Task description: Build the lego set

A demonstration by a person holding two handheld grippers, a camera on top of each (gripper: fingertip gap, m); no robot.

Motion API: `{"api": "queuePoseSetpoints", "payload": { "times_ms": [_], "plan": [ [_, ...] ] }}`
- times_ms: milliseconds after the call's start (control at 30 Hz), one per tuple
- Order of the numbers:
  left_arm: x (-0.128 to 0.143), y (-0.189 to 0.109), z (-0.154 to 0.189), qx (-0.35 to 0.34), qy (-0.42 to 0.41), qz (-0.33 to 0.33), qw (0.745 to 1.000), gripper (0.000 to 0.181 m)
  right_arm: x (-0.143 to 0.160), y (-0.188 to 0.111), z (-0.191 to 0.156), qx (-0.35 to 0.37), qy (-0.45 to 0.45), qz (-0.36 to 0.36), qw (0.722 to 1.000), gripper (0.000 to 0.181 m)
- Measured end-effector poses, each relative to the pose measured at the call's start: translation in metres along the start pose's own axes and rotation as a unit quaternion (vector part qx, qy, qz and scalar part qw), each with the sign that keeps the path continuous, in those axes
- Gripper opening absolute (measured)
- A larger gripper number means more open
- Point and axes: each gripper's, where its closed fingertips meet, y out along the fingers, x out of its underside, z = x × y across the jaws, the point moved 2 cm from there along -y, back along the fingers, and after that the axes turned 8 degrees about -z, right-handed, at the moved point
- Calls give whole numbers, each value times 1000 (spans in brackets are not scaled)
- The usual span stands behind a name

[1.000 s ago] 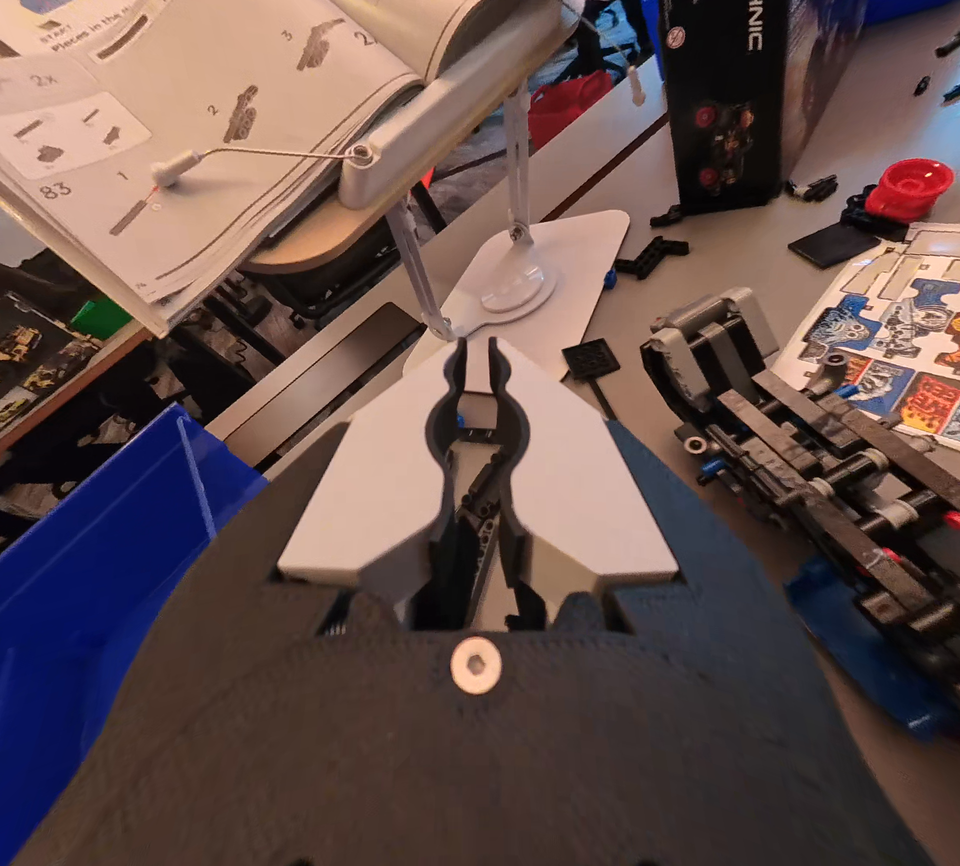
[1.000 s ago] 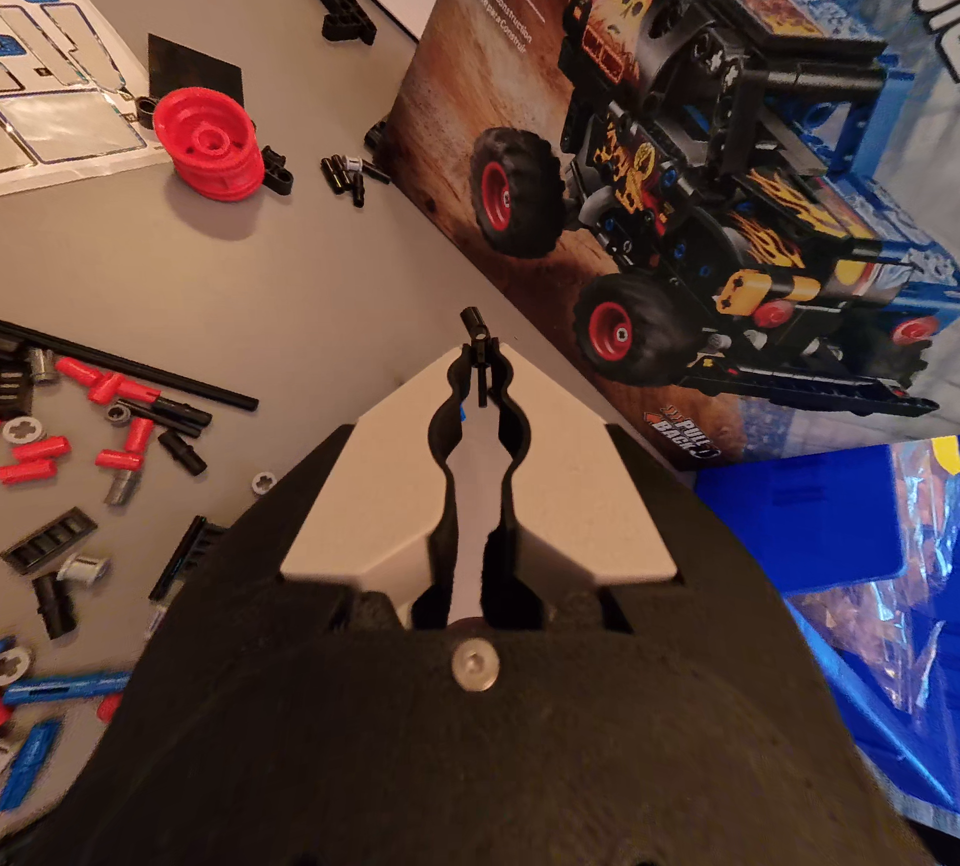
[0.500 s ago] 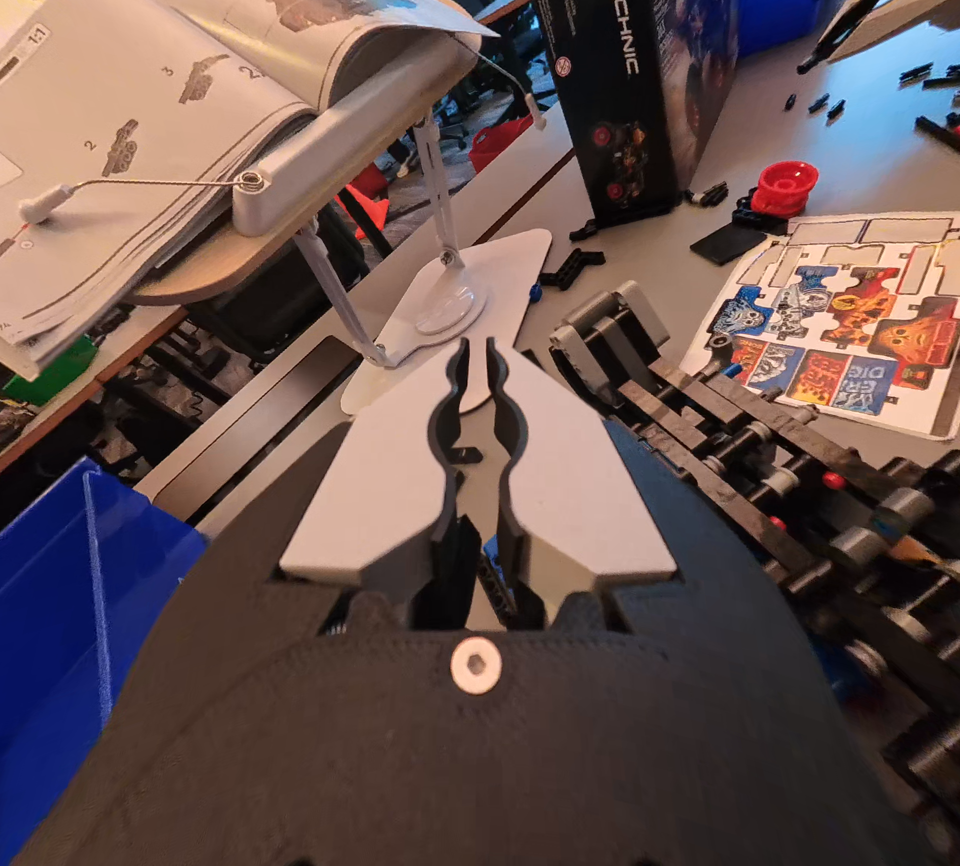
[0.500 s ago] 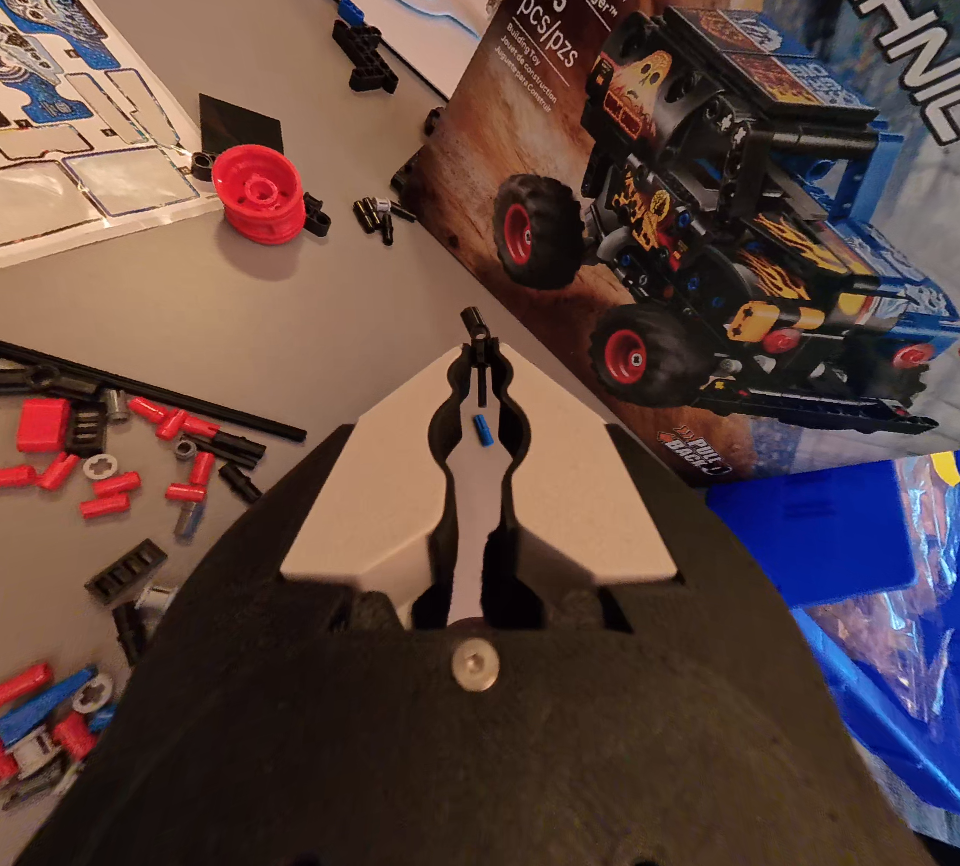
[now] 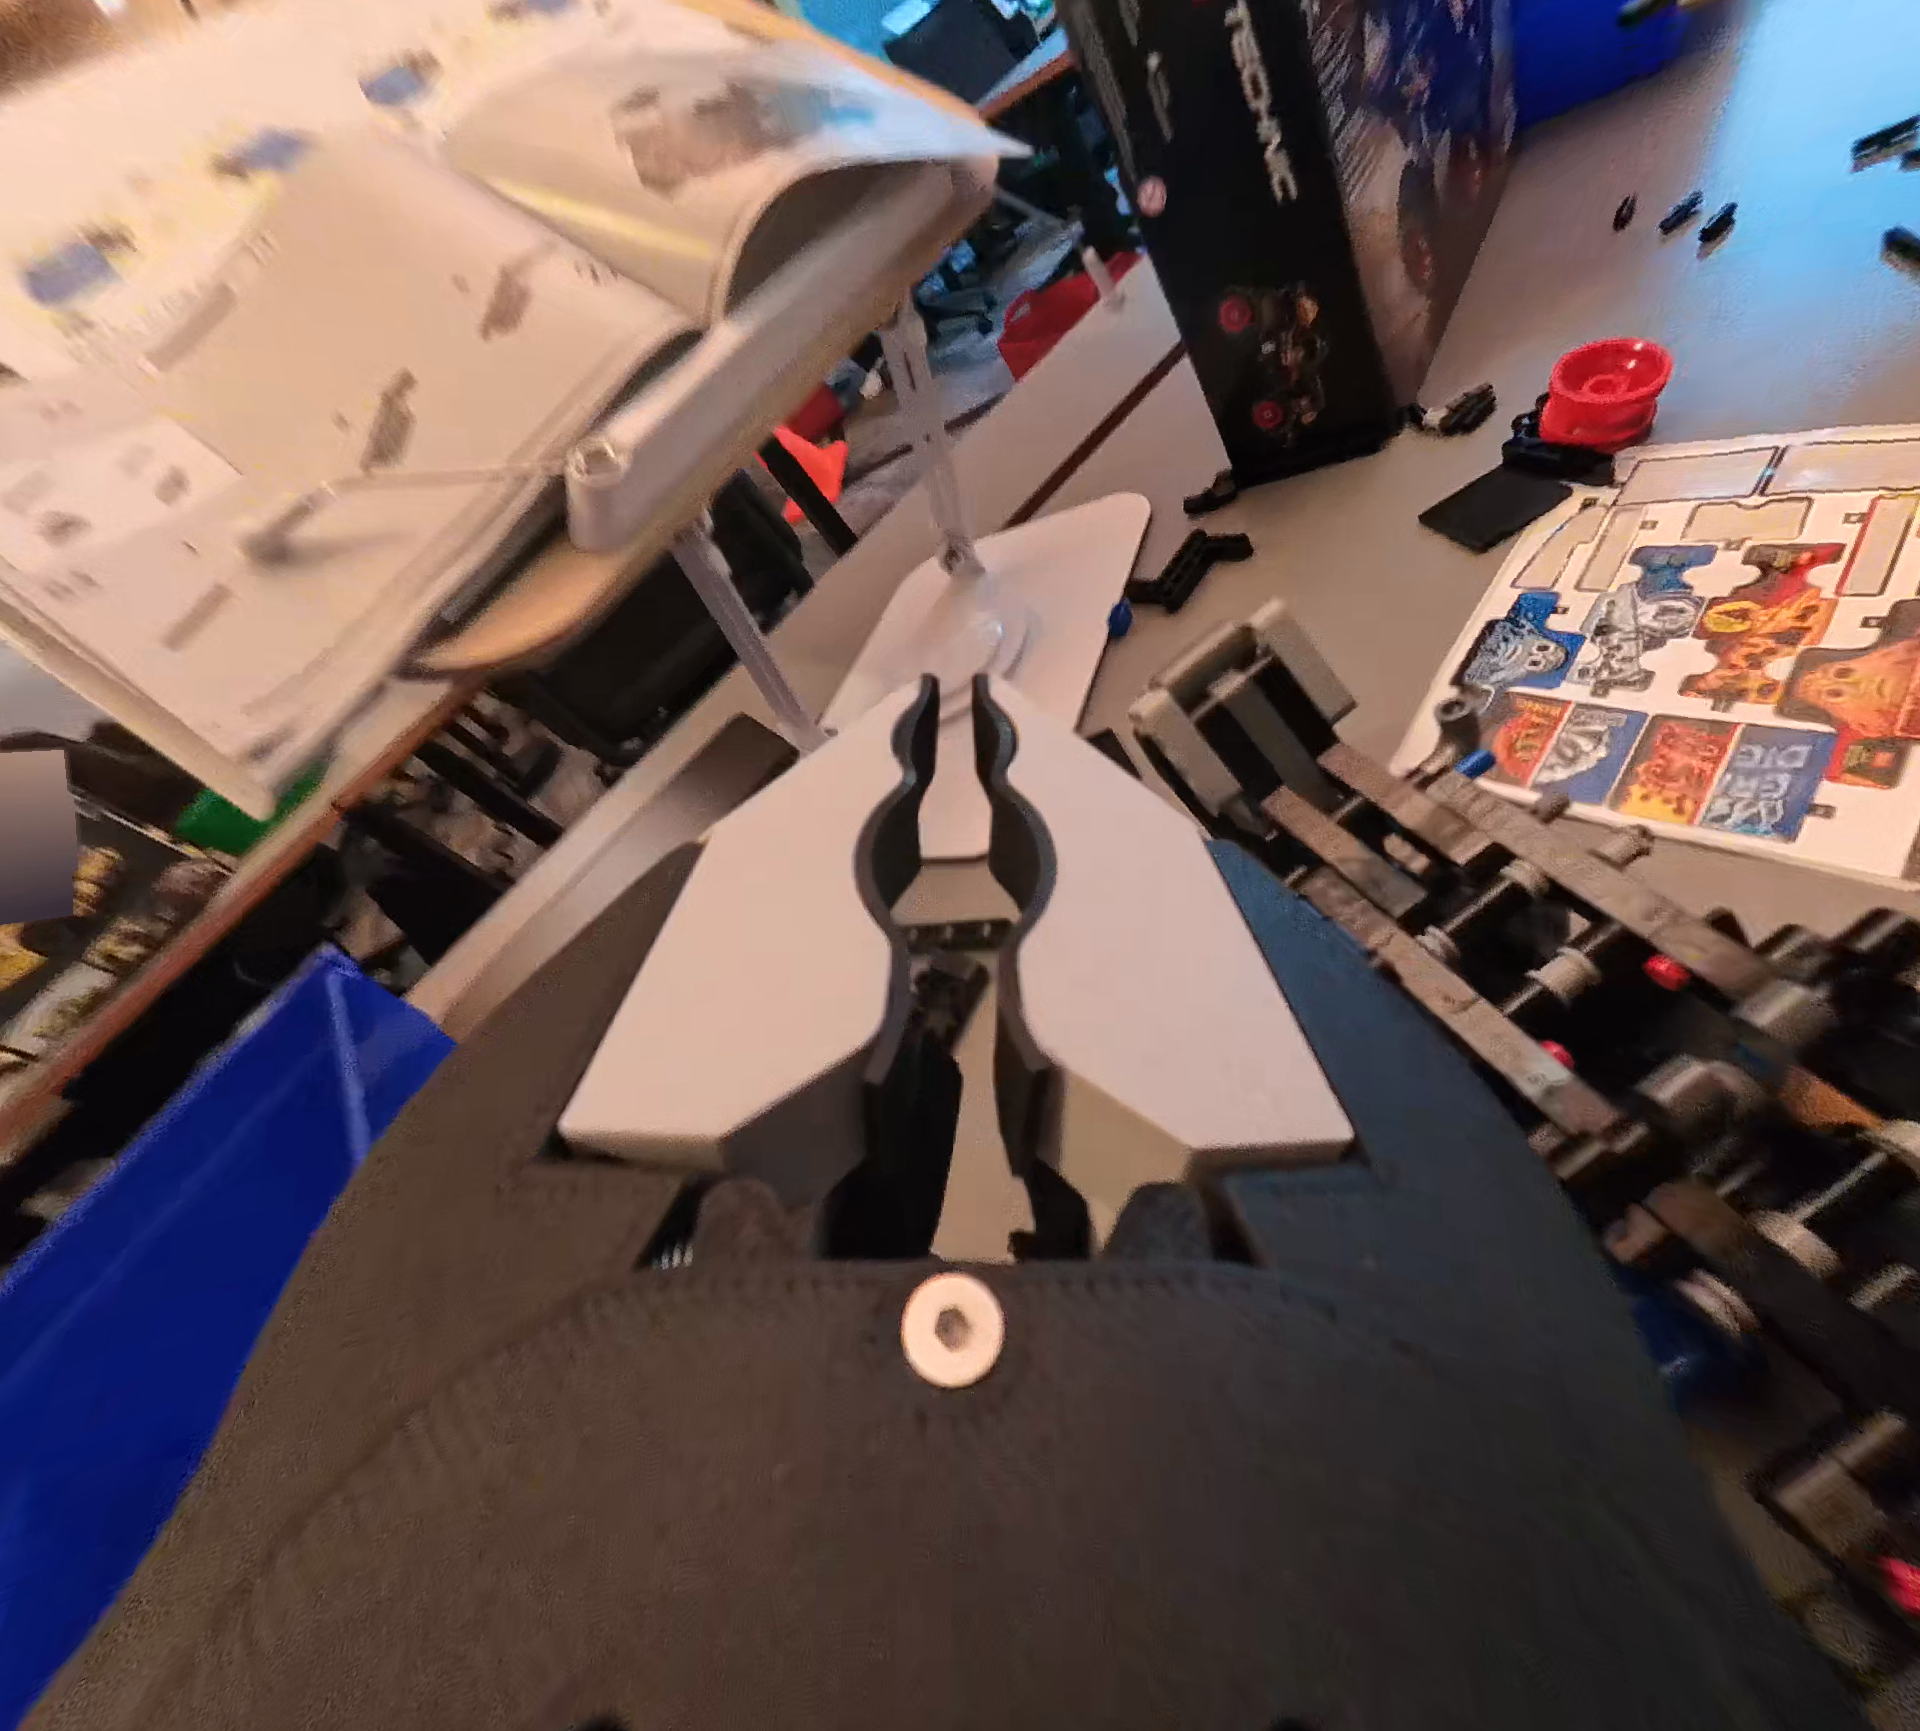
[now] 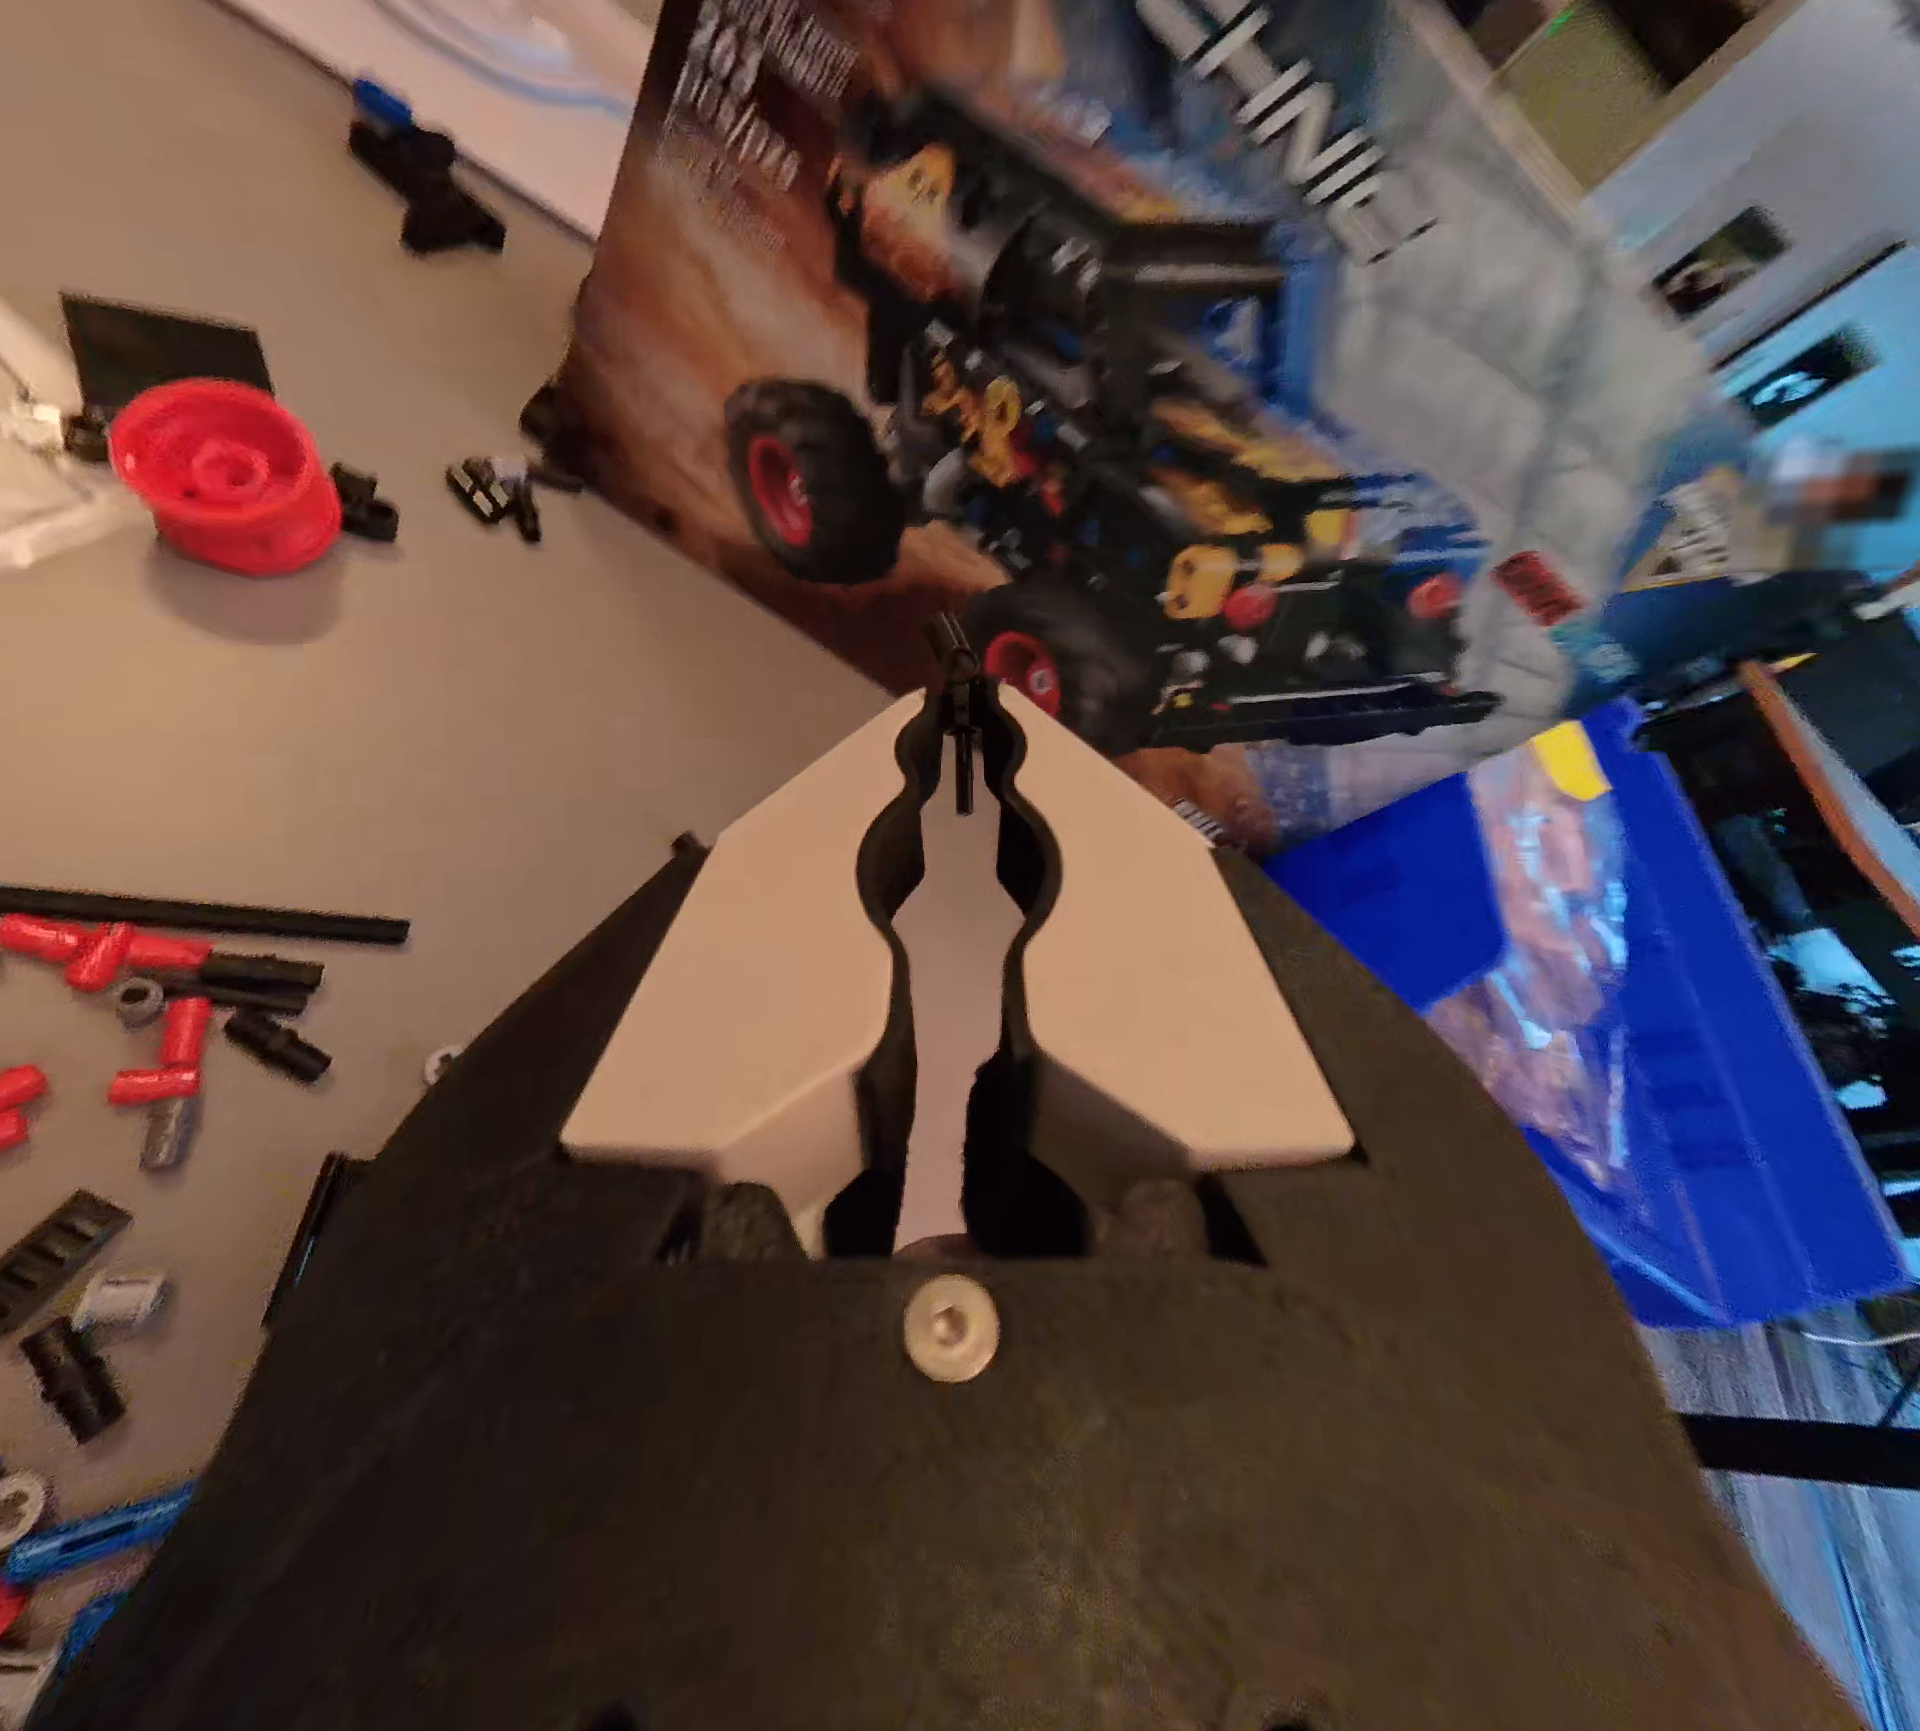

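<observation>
My left gripper (image 5: 954,705) is nearly shut, and a small black Lego piece (image 5: 940,990) sits deep between its jaws. It hovers by the white base of the book stand (image 5: 1049,580). The half-built black and grey chassis (image 5: 1455,892) lies just to its right. My right gripper (image 6: 958,725) is shut on a thin black pin (image 6: 956,694) that sticks out past its tips. It is held above the grey table, in front of the set's box (image 6: 1039,331).
The open instruction booklet (image 5: 364,310) rests on the stand at the left. A sticker sheet (image 5: 1704,642) and a red wheel hub (image 6: 223,471) lie near the box. Loose red and black pins (image 6: 156,1006) are scattered at the left. Blue bins (image 6: 1610,1006) stand at the table's edges. Some 35 cm of space lies between my two pairs of fingers.
Both views have swung and are blurred by motion. My right gripper has tilted toward the box with the pin still in it. My left gripper has shifted closer to the chassis.
</observation>
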Motion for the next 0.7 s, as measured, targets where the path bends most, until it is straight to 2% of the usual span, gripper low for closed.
{"api": "queuePoseSetpoints", "payload": {
  "times_ms": [100, 267, 500, 700],
  "plan": [
    [-22, -12, 4, -4, 23, 35, 999, 4, -12, -7, 1, -3, 16, 33, 999, 5],
    [-26, -17, -6, -20, 10, 39, 999, 4, -10, -2, -4, -8, 20, 32, 999, 5],
    [-20, -16, -12, -24, 6, 28, 999, 4, -14, -7, -4, -19, 41, 54, 998, 5],
    [-16, -13, -7, -20, 26, 17, 999, 4, -10, -12, 10, -10, 106, 68, 992, 5]
  ]
}}
